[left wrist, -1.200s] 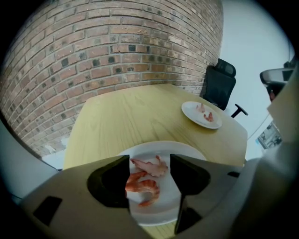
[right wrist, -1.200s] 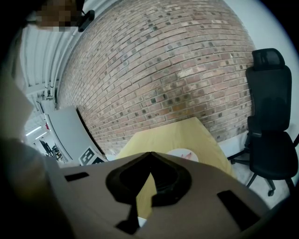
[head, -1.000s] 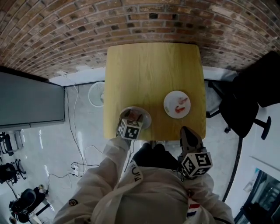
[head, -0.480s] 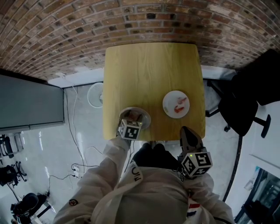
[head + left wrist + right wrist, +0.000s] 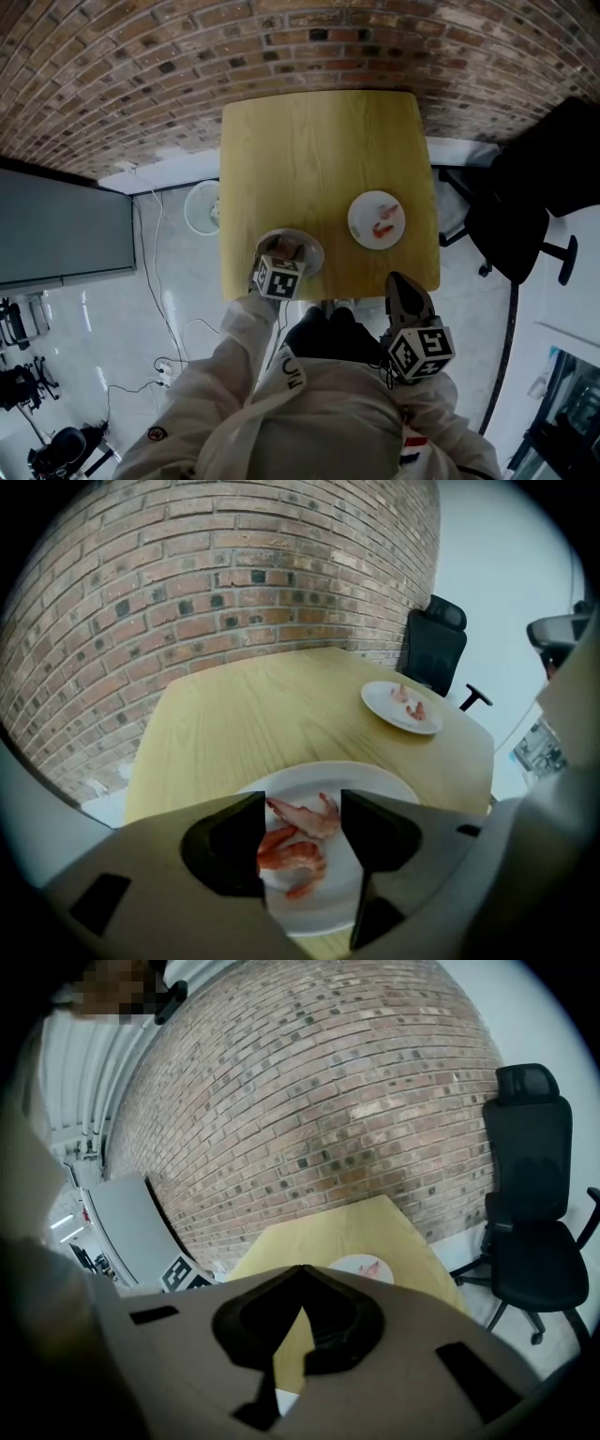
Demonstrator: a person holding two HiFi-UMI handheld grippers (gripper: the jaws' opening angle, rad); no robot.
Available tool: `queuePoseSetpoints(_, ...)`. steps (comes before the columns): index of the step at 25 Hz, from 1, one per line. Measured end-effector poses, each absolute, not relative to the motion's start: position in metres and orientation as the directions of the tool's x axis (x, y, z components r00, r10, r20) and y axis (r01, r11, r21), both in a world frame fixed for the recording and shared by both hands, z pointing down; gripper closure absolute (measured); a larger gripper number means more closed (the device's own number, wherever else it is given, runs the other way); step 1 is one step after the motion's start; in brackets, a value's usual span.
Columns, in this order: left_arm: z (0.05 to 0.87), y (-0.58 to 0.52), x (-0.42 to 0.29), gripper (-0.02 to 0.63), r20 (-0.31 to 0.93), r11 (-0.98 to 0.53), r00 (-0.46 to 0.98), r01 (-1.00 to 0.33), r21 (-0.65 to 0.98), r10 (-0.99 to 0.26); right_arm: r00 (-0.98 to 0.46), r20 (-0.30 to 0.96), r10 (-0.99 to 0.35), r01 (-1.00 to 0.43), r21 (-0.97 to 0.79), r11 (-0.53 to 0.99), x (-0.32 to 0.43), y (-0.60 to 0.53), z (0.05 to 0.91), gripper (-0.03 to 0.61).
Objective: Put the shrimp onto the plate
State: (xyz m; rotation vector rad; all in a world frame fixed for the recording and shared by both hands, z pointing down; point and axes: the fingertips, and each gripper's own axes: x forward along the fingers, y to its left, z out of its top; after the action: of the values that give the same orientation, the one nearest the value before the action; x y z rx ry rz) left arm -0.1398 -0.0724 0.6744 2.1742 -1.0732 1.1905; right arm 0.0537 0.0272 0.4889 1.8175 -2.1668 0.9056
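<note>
Brick wall behind, pale wood table [image 5: 319,150] in front: the left gripper [image 5: 302,799] hovers over a plate of shrimp.

Its jaws stand apart above the shrimp [image 5: 292,844] on the near plate [image 5: 380,785], at the table's 7 o'clock. The right gripper [image 5: 300,1279], tips pressed together on nothing, hangs off the near edge. A clean lift likely means straddling one body crosswise and closing gently, then carrying it to the far plate [image 5: 357,228] at 4 o'clock.

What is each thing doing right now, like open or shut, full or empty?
Left tool: open, shrimp showing between its jaws.
Right tool: shut, empty.
Near plate: holds several shrimp.
Far plate: holds some shrimp.
Office chair: empty.
</note>
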Motion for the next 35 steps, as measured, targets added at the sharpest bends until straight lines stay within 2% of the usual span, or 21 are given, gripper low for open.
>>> queuePoseSetpoints(15, 0.636, -0.071, -0.132, 0.357, 0.789, -0.687, 0.420, -0.727, -0.003, -0.448, -0.150, 0.466, -0.872, -0.944, -0.329, -0.013, 0.038, 0.065, 0.473, 0.555)
queuePoseSetpoints(28, 0.608, -0.079, -0.043, 0.357, 0.765, -0.767, 0.470, -0.640, -0.049, -0.441, -0.119, 0.420, -0.900, -0.929, -0.368, -0.049, 0.107, 0.056, 0.466, 0.555)
queuePoseSetpoints(35, 0.610, -0.086, 0.003, 0.357, 0.767, -0.841, 0.503, -0.534, -0.085, -0.398, -0.117, 0.417, -0.901, -0.920, -0.386, -0.059, 0.146, 0.042, 0.471, 0.555)
